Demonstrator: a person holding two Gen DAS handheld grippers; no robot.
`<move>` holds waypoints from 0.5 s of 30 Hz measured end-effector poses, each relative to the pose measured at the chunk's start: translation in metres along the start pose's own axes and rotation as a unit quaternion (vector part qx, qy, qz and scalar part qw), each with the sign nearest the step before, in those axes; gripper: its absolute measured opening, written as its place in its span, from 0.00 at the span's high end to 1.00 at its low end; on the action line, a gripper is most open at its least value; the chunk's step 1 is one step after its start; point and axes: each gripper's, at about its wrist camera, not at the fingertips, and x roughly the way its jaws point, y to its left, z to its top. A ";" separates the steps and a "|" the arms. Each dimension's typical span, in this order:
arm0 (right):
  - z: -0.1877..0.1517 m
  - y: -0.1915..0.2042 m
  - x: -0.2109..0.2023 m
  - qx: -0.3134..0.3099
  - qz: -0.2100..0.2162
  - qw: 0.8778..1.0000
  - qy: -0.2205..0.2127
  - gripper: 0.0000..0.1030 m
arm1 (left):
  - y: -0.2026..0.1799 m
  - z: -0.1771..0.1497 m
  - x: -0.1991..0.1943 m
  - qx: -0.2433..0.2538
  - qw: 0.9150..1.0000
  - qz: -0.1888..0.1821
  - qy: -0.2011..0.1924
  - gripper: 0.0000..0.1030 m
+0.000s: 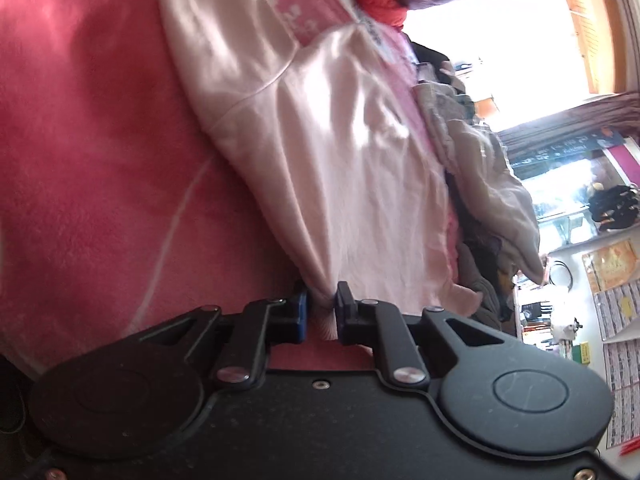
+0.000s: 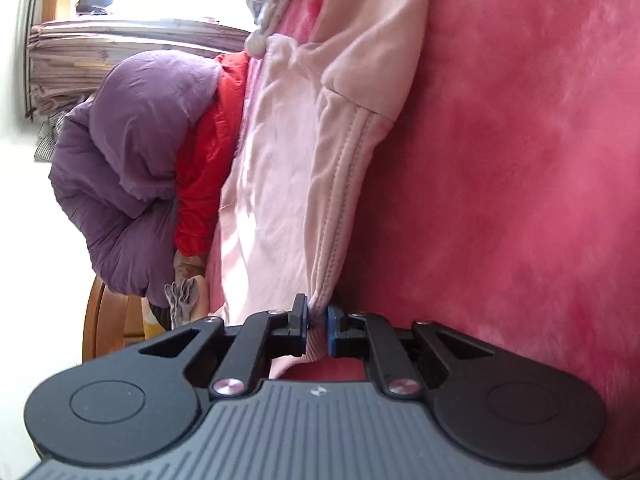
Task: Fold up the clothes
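Both tongs are clenched on the pale pink garment [image 1: 340, 160]: left gripper [image 1: 322, 306] pinches one bunched hem corner, right gripper [image 2: 318, 320] another. It lies across the red blanket [image 1: 100, 160], with bare blanket beside it and piled clothes [image 2: 132, 160] along its far edge.

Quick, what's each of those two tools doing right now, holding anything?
Left tool: closed on a bunched edge of the pale pink garment.
Right tool: closed on another edge of the same garment, near its stitched hem.

A sunlit window [image 1: 520, 32] (glaring white) beside gathered curtains [image 2: 120, 52].
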 end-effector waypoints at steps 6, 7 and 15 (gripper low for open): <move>-0.002 -0.001 0.003 -0.010 -0.023 1.000 0.009 0.87 | 0.001 -0.002 0.010 0.019 0.999 0.037 0.024 0.72; -0.001 0.001 0.000 -0.008 -0.029 0.999 0.013 0.85 | 0.001 -0.002 0.007 0.015 0.999 0.038 0.028 0.71; -0.007 0.037 -0.053 -0.128 -0.056 0.988 -0.066 0.81 | -0.028 -0.008 -0.028 0.087 0.996 0.005 -0.006 0.71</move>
